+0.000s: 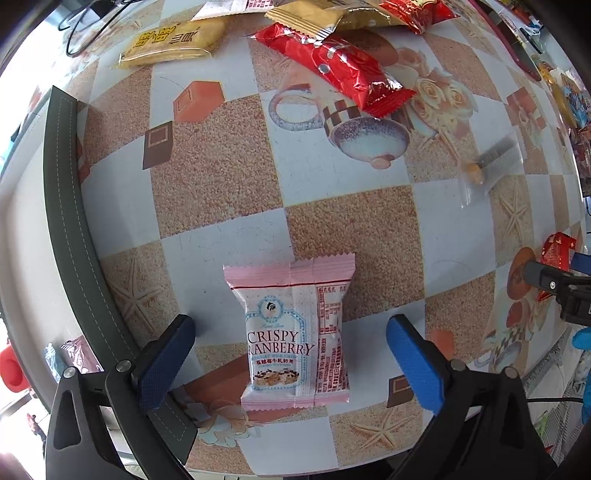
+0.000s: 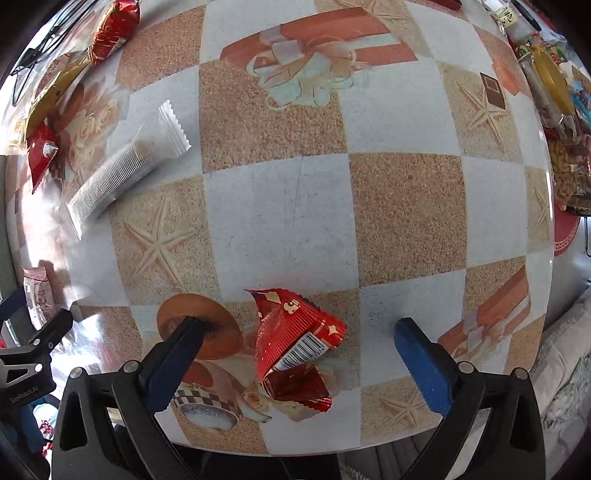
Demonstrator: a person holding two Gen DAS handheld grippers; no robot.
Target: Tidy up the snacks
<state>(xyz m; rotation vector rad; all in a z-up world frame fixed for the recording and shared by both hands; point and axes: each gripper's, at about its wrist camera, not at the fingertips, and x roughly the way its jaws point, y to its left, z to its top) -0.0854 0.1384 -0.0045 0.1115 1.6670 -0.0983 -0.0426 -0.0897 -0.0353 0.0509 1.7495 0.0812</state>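
With both arms pointing down at the counter [image 1: 229, 177], my left claw [image 1: 291, 354] stands spread wide, its blue pads clear of the pink cranberry snack packet [image 1: 295, 332] that lies flat between them on the checkered cloth. Neither pad touches the packet; a gap shows on each side. My right claw [image 2: 295, 354] is just as wide apart and grips nothing: the crumpled red wrapper [image 2: 295, 347] sits between its fingers on the counter, barcode up, apart from both pads.

Farther out in the left wrist view, a long red packet [image 1: 332, 66] lies near the far edge, overlapping a gold packet [image 1: 317, 18], with a yellow packet [image 1: 173, 40] well to its left. A dark green strip [image 1: 70, 221] runs along the counter's left edge. In the right wrist view, a silvery white wrapper [image 2: 122, 170] lies tilted at the left, well apart from the red wrapper, and more snacks crowd the far right rim.
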